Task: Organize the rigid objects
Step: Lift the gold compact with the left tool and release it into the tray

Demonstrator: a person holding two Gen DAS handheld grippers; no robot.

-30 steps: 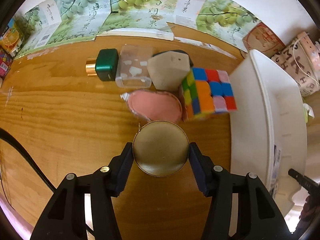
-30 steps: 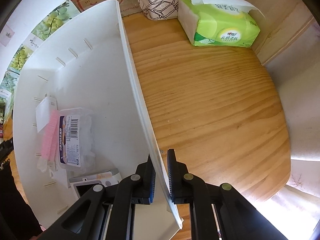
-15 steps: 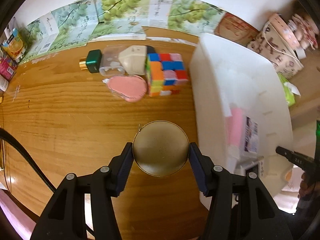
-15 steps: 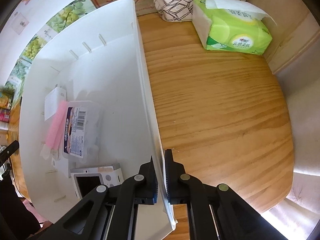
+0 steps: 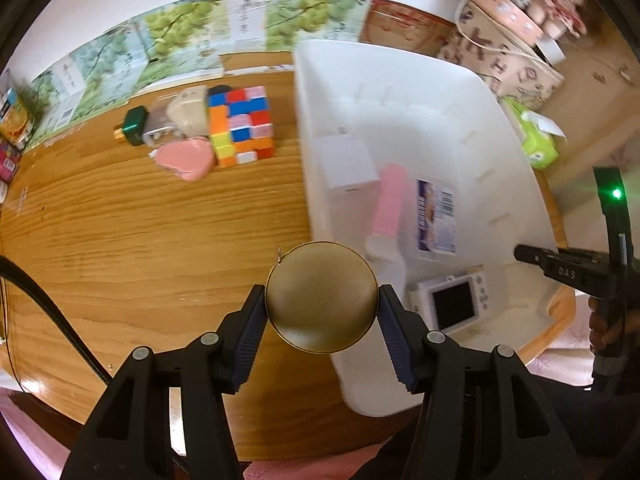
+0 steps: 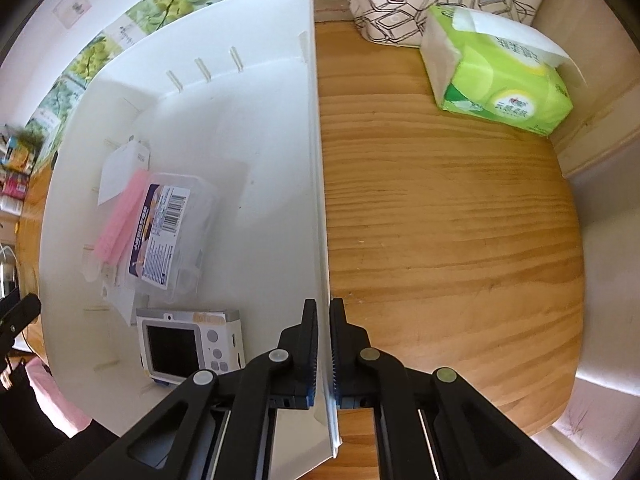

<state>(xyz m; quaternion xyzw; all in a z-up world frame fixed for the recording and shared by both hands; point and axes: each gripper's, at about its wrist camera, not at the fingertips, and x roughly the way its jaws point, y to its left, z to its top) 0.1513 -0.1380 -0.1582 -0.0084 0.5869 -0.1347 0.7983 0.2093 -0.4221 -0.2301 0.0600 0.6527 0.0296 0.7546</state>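
Brass-coloured round tin (image 5: 322, 297) clamped in my left gripper (image 5: 322, 320) (right gripper (image 6: 324, 344) pinching the white bin (image 6: 256, 92) wall), next I'd lower it inside.

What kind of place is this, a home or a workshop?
Probably a home: a wooden table carries a tissue pack, a puzzle cube and a white bin of small household items.
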